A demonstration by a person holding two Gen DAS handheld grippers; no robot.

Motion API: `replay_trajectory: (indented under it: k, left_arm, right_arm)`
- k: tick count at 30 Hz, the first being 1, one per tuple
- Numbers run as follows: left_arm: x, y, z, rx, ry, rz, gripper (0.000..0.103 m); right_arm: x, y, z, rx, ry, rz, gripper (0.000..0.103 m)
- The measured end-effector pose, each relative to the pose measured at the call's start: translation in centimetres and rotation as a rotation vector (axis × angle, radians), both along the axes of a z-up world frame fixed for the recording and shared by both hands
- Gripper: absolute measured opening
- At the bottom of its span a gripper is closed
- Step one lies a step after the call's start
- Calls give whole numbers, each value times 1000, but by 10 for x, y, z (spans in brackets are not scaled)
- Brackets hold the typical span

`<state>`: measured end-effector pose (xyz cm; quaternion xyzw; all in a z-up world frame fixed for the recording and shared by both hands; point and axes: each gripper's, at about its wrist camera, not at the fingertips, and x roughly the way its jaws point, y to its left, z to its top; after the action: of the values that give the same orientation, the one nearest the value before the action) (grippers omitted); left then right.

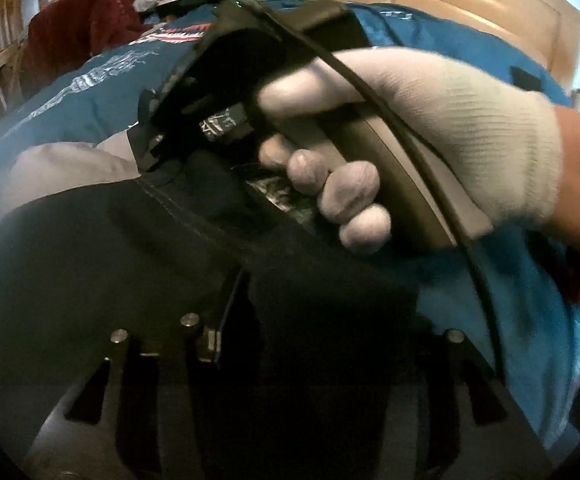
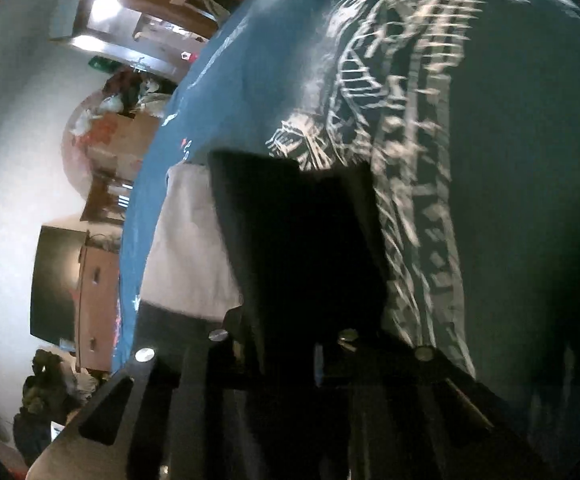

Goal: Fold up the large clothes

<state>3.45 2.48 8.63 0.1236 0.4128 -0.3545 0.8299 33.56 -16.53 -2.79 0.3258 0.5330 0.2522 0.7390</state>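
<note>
Black cloth fills the left gripper's (image 1: 258, 304) view: the garment (image 1: 110, 260), dark with a stitched seam, lies bunched on a blue cover (image 1: 70, 120) printed in white, with a red heap (image 1: 74, 28) of other clothes behind it at far left. A grey patch (image 1: 62, 168) shows beside the seam; whether it is lining or a separate piece cannot be told. The garment drapes over the left tool's fingers and hides them, so it cannot be said whether that tool is clenched or released. To the right, a gloved hand (image 1: 430, 120) grips the handle of the right gripper (image 1: 150, 148), whose tip meets the garment's upper edge.

From the right tool's own camera, a room with a white wall (image 2: 10, 200) and a wooden cabinet (image 2: 94, 304) falls away at left. The pale patch sits just beside the tool's fingers, which are clamped close on a flap of the dark garment standing up between them, with the printed cover spreading to the right.

Folding looks to be at an early stage. No flat, squared panel or finished crease is visible; the garment is still in a loose mound near the cover's edge. Left to do, by this view: spread it out, bring the sides in and double it over.
</note>
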Motion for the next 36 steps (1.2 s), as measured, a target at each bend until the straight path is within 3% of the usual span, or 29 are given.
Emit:
replay_trajectory:
  k: [2, 5, 9, 11, 16, 18, 19, 21, 22, 23, 24, 25, 26, 28, 29, 30, 31, 32, 34, 35, 36]
  left_arm:
    - [-23, 32, 20, -47, -22, -14, 43]
    - [-61, 94, 45, -104, -71, 29, 46]
    - [-94, 169, 54, -79, -135, 157, 52]
    - [-98, 200, 47, -77, -116, 225, 54]
    - [-86, 217, 28, -47, -75, 286, 55]
    - [-80, 211, 27, -72, -72, 281, 55]
    - [-78, 204, 26, -73, -78, 278, 57]
    - [-65, 187, 19, -45, -88, 287, 58]
    - [-54, 183, 15, -23, -97, 299, 58]
    - [-43, 180, 12, 3, -107, 318, 56]
    - [-35, 180, 11, 25, -110, 333, 53]
    - [-32, 182, 13, 29, -111, 327, 50]
    - [-33, 181, 18, 63, -144, 322, 46]
    - [-52, 168, 31, 235, -318, 250, 43]
    - [-56, 165, 26, 282, -346, 211, 43]
    - [-56, 162, 11, 331, -335, 164, 43]
    - [-52, 159, -27, 449, -249, 92, 43]
    - [-53, 160, -35, 449, -260, 81, 43]
    - [-55, 166, -19, 388, -241, 98, 42]
    - [-57, 170, -8, 350, -217, 102, 39]
    - [-66, 179, 12, 260, -195, 118, 37]
  right_arm:
    - [-18, -12, 6, 4, 2, -12, 35]
    - [-55, -18, 18, 10, 2, -5, 43]
    - [-118, -18, 33, -21, -7, 28, 46]
    - [-147, -18, 39, -48, -25, 25, 46]
    - [-199, -19, 57, -31, -43, 0, 46]
    - [-211, -11, 66, -5, -57, -25, 59]
    - [-218, -7, 66, -15, -60, -29, 72]
    - [-223, 3, 60, -59, -47, 3, 73]
    - [-224, 8, 56, -67, -40, 4, 66]
    - [-223, 10, 54, -56, -39, 2, 43]
    - [-216, 18, 51, -36, -37, 3, 34]
    - [-216, 21, 49, -41, -43, 2, 14]
    - [-217, 21, 48, -66, -55, -5, 4]
    - [-219, 8, 41, -39, -59, -33, 3]
    - [-221, 5, 36, -33, -55, -41, 3]
    - [-224, 3, 28, -43, -47, -49, 2]
    - [-225, 2, 21, -38, -39, -57, 2]
    - [-227, 2, 15, -20, -30, -59, 1]
    - [-229, 4, 15, -25, -50, -64, 2]
    - [-230, 5, 18, -33, -62, -63, 3]
    - [-232, 6, 23, -48, -78, -62, 3]
